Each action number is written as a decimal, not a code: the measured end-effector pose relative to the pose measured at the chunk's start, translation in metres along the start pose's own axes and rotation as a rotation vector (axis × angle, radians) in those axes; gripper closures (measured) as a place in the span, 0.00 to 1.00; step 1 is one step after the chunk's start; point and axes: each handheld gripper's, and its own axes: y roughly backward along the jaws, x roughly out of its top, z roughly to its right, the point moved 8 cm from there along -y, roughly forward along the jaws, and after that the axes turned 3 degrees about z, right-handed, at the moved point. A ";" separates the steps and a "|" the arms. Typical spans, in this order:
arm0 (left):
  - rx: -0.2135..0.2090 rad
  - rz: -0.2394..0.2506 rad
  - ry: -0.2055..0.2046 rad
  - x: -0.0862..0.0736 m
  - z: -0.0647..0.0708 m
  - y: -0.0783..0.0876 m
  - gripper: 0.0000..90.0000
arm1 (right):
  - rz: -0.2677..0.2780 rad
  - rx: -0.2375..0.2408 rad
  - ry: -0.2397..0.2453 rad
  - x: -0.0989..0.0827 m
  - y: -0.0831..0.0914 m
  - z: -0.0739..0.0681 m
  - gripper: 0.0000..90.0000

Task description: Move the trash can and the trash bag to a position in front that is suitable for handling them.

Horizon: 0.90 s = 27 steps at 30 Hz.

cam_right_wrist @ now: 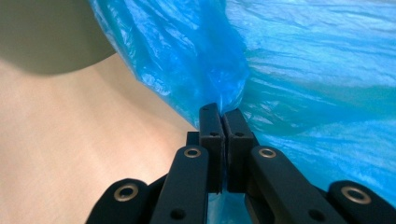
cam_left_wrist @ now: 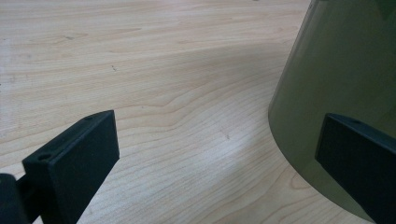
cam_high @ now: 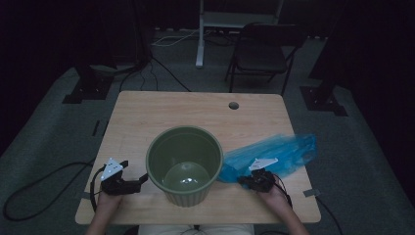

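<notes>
Nearest us, our right tool has its jaws pressed together on a fold of the blue plastic bag; our left tool stands with jaws wide apart, holding nothing, just beside the green bucket; the bag lies on the worktop against the bucket's right side, stretching away rightward.

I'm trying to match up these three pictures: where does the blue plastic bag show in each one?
High view: the blue plastic bag lies on the table's right side, its near end pinched by the right gripper.
Left gripper view: the bag is not in it.
Right gripper view: the blue plastic bag fills the upper right, clamped between the shut jaws.
Shared landmark: the green bucket, at right in the left gripper view and top left in the right gripper view.
</notes>
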 end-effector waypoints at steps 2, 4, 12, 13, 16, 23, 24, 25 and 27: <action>0.001 0.003 0.005 0.000 0.000 0.000 0.00 | -0.007 0.010 0.016 -0.004 0.004 -0.004 0.98; 0.002 0.005 0.004 0.001 -0.001 0.000 0.00 | -0.013 0.021 0.017 -0.008 0.007 -0.004 0.98; 0.004 0.006 0.008 0.001 -0.002 0.001 0.00 | -0.038 0.066 -0.028 -0.017 0.023 0.002 0.85; 0.004 0.004 0.006 0.001 -0.001 0.001 0.00 | -0.030 0.062 -0.034 -0.015 0.025 0.001 0.81; 0.003 0.002 -0.001 0.000 0.000 0.001 0.00 | -0.020 0.056 -0.045 -0.012 0.031 -0.001 0.63; 0.002 0.003 0.000 0.001 -0.001 0.002 0.00 | 0.113 -0.127 -0.178 -0.006 0.079 0.015 0.40; 0.000 0.002 0.002 0.000 0.000 0.001 0.00 | 0.122 -0.213 -0.211 -0.010 0.089 0.025 0.35; -0.001 0.001 0.001 0.000 0.000 0.001 0.00 | 0.133 -0.276 -0.238 -0.013 0.097 0.033 0.35; -0.001 -0.002 -0.003 0.000 0.000 0.000 0.00 | 0.144 -0.322 -0.271 -0.017 0.104 0.041 0.35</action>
